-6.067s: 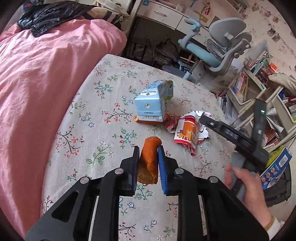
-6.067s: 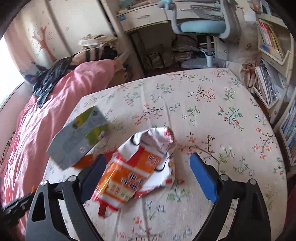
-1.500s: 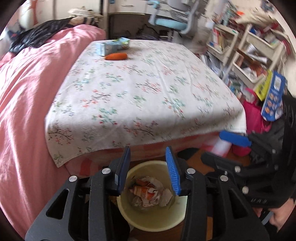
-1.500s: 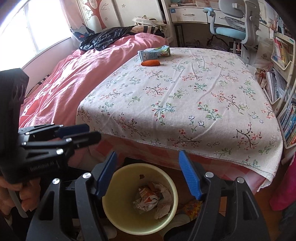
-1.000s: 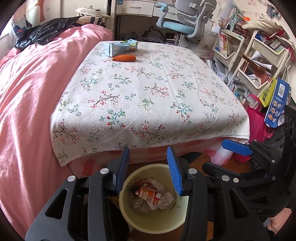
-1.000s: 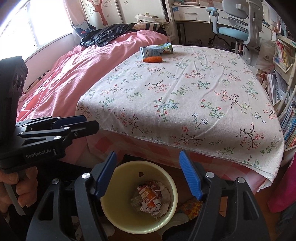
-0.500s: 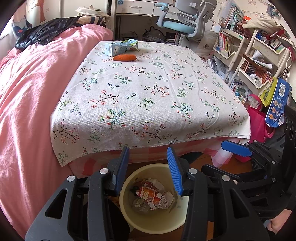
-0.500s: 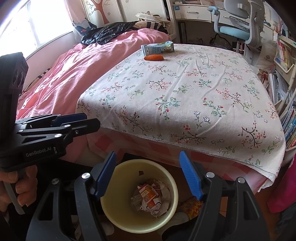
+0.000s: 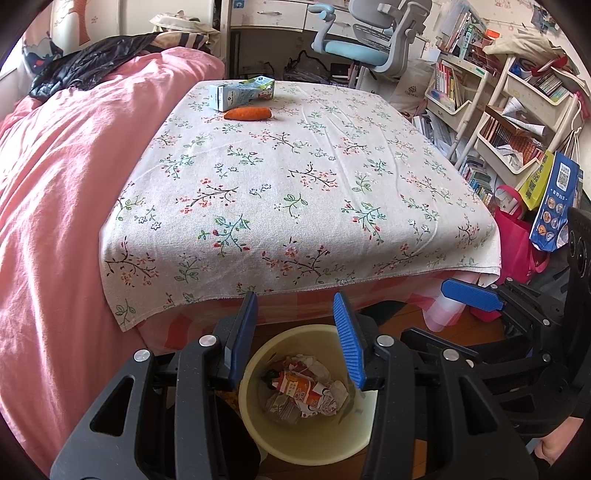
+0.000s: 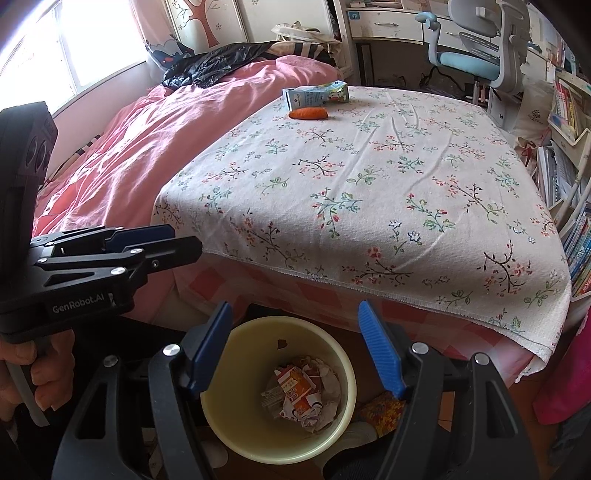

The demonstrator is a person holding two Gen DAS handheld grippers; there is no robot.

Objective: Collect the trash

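- Trash, crumpled wrapper (image 9: 303, 393), orange and white: lies at the bottom of the pale yellow bin (image 9: 258, 417), among other paper scraps.
- Trash, blue-green carton (image 9: 242, 94): lies on its side at the far edge of the floral cloth (image 9: 295, 192), just behind the orange carrot-shaped piece (image 9: 247, 113).
- Bin: stands on the wooden floor (image 9: 454, 332) at the near end of the bed, below the cloth's hanging hem.
- Left hand-held gripper (image 9: 295, 343): jaws apart, nothing between the blue pads, held above the bin's mouth.
- Right hand-held gripper (image 10: 295, 347): jaws spread wide, empty, also above the bin; seen from the left camera at the right edge.
- Bed: pink quilt (image 9: 55, 192) on the left side, floral cloth over the right; black garment (image 10: 218, 61) near the head.
- Room, far wall: desk with drawers (image 10: 388, 20) and a grey-and-blue office chair (image 9: 365, 40).
- Room, right side: white shelves crowded with books (image 9: 502, 122); a pink bag (image 9: 513, 240) and a blue printed bag (image 9: 554, 210) on the floor nearby.
- Window (image 10: 37, 48) at left, bright.
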